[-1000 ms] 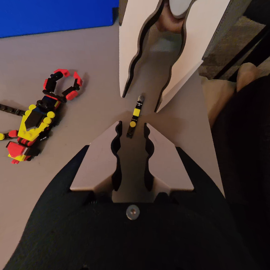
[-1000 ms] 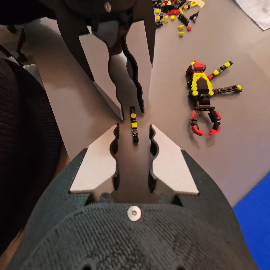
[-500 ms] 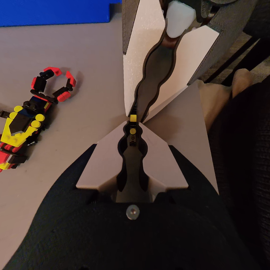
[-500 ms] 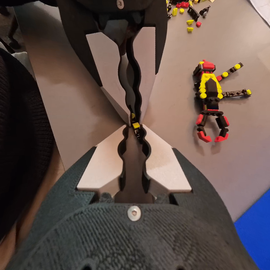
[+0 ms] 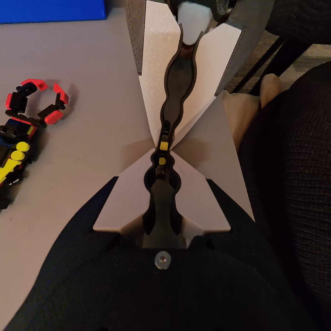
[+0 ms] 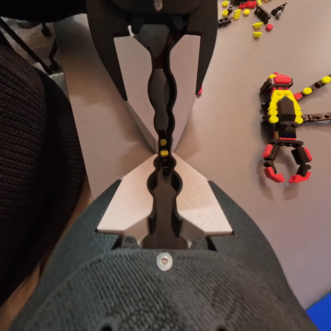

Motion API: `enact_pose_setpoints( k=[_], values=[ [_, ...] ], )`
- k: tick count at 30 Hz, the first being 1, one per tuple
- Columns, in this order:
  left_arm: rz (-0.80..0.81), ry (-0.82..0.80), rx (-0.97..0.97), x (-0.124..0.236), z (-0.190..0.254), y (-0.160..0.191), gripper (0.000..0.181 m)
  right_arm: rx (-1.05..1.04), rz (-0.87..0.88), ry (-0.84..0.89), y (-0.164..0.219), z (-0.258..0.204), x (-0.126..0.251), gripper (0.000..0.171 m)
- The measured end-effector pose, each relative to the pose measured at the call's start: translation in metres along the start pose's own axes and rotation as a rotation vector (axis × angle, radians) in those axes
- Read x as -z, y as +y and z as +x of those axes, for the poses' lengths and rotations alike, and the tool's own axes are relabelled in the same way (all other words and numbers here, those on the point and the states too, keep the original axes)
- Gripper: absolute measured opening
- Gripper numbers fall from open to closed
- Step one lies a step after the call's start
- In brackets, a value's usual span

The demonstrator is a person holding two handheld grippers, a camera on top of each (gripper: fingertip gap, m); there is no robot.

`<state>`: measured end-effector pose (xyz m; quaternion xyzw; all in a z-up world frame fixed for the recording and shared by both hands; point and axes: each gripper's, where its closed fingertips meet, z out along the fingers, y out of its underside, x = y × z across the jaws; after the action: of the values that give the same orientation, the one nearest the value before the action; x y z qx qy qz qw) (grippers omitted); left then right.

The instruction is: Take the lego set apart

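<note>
- Grey table [image 5: 89, 53] fills most of both views.
- Blue slab [image 5: 50, 9], upper left of the left wrist view.
- Blue surface [image 6: 320, 313], lower right corner of the right wrist view.

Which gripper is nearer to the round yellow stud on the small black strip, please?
Left. The left gripper grips the strip around the round yellow stud; the right gripper holds the far end, beyond the square yellow tile.

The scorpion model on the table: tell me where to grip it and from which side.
Grip the scorpion model across its yellow-and-black body, probably from above, fingers on its two long flanks. It lies flat, and the body looks the most solid part; the red claws are jointed and thin.
</note>
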<state>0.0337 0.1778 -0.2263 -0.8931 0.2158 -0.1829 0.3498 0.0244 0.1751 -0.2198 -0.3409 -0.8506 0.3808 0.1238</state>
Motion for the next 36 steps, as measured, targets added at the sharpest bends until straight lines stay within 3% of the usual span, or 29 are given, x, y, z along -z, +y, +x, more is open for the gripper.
enact_pose_setpoints(
  k=[7,8,10,13,19,24,29,33,36],
  values=[
    [0.054,-0.028,0.003,0.011,-0.006,-0.008,0.006,-0.153,0.135,-0.046,-0.015,0.007,0.006,0.006],
    [0.055,-0.023,0.006,0.012,-0.005,-0.007,0.006,-0.190,0.221,-0.067,-0.028,0.008,0.012,0.006],
    [0.006,0.043,-0.013,-0.001,0.010,0.000,0.006,-0.336,0.550,-0.143,-0.078,0.015,0.045,0.006],
    [-0.012,-0.034,0.002,0.005,-0.004,-0.002,0.006,-0.232,0.386,0.085,-0.051,0.038,0.043,0.007],
    [0.064,-0.090,0.062,0.027,-0.026,-0.002,0.005,-0.258,0.493,0.077,-0.065,0.042,0.062,0.007],
    [0.177,-0.392,0.151,0.085,-0.090,0.005,0.005,-0.226,0.366,0.234,-0.051,0.059,0.044,0.007],
    [0.429,-1.041,0.578,0.221,-0.184,0.059,0.005,-0.041,0.211,0.259,-0.071,0.053,-0.016,0.007],
    [0.503,-1.106,0.706,0.248,-0.194,0.085,0.005,0.017,0.100,0.231,-0.103,0.066,-0.072,0.007],
    [0.500,-1.121,0.682,0.252,-0.191,0.086,0.005,-0.013,0.049,0.196,-0.118,0.079,-0.101,0.020]
  ],
)
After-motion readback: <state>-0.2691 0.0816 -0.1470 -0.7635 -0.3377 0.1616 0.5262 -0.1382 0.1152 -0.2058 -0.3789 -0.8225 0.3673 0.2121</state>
